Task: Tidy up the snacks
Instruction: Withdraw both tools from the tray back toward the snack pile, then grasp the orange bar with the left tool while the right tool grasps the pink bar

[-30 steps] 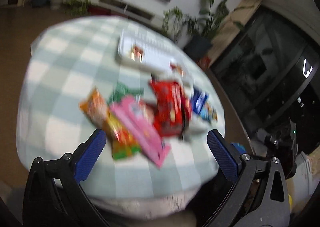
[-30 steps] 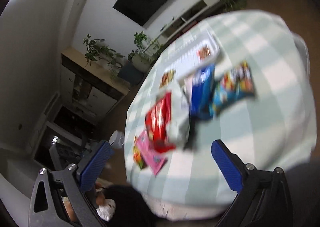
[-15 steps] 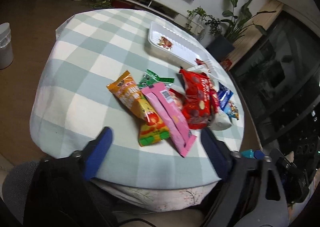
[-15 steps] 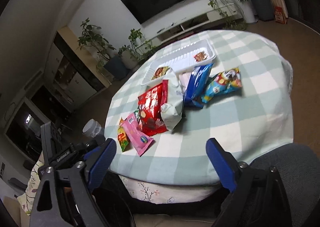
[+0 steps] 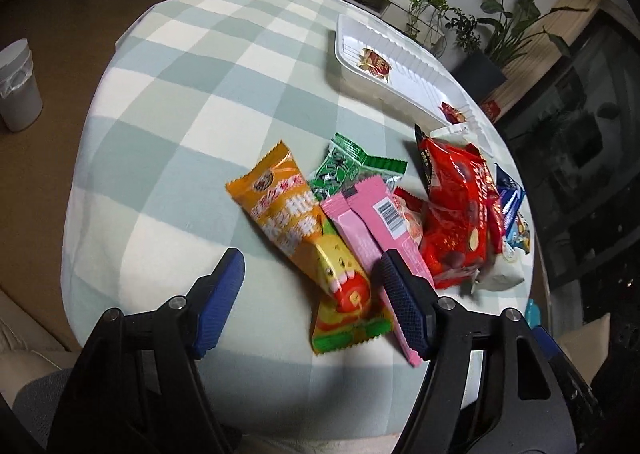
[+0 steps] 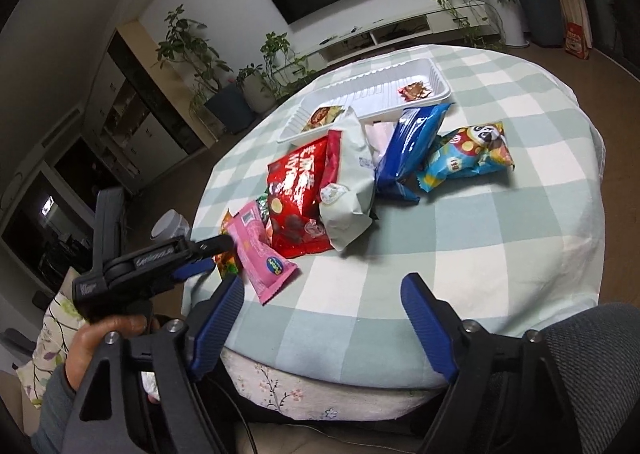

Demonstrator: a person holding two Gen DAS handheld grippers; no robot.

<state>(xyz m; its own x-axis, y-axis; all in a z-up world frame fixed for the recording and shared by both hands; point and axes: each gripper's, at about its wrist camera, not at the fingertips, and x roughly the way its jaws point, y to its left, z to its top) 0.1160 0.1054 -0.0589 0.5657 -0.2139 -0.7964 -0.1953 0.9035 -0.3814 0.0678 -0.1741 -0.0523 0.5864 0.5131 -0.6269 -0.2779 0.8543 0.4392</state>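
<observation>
Several snack packs lie heaped on the round checked table. An orange pack, a pink pack and a green pack are nearest my left gripper. Its jaws are closing, and the orange pack's yellow end shows between them with no pad pressing on it. A red bag, a pale bag, a blue pack and a panda pack lie further on. My right gripper hovers over the table's near edge. Its jaws are also closing, with nothing between them.
At the table's far side, a white tray holds two small wrapped snacks. A white bin stands on the floor at the left. A hand holds the left gripper. Potted plants and a TV unit line the far wall.
Both grippers' jaws have narrowed. The left gripper has come down and closer to the orange and pink packs. The right view has rolled level and moved slightly.
</observation>
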